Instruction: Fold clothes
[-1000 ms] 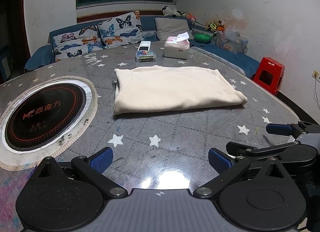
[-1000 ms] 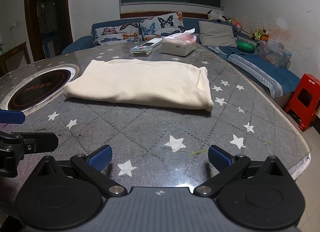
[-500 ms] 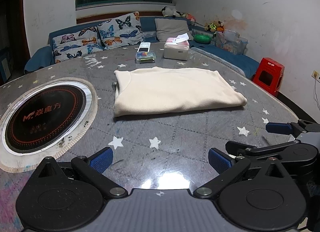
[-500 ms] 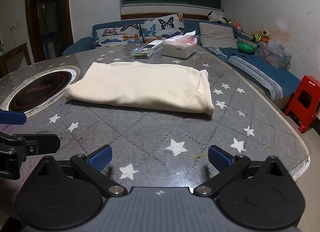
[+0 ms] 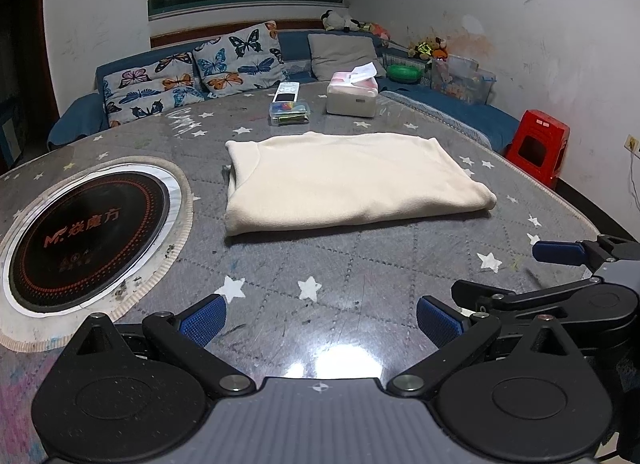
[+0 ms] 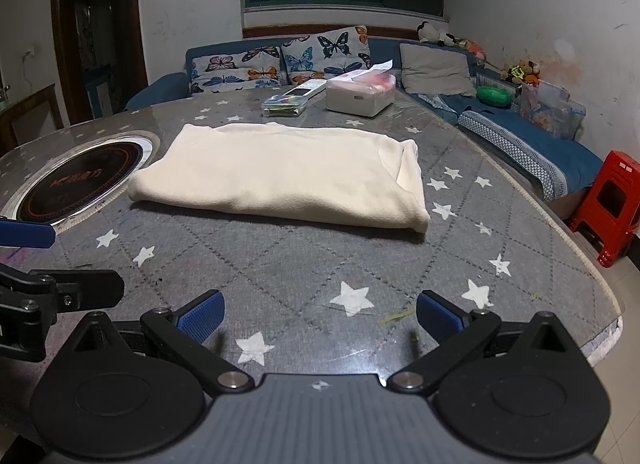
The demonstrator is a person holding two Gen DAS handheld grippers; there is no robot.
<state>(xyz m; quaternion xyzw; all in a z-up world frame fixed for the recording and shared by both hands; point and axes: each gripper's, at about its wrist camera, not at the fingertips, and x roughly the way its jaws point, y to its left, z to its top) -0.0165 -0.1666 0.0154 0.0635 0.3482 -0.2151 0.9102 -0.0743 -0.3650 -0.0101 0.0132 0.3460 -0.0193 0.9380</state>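
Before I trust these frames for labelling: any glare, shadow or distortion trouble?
Left wrist view: ceiling-light glare on the glossy table just ahead of the left gripper; fisheye bends the table edge. Right wrist view: the folded cream garment casts a dark shadow along its near edge; no blur.

I see a soft, matt, fleecy cloth garment (image 5: 344, 179) lying on my table (image 5: 360, 264), whose quilted grey cloth sits under a glossy, scratched clear sheet that mirrors the lamp. The cooktop (image 5: 80, 232) looks like smooth black glass with a frayed cloth rim. My left claw (image 5: 320, 318) and right claw (image 6: 320, 314) are matt black plastic with metal rivets; their pads (image 5: 202, 320) are ribbed blue. The stool (image 5: 538, 143) is shiny red plastic.
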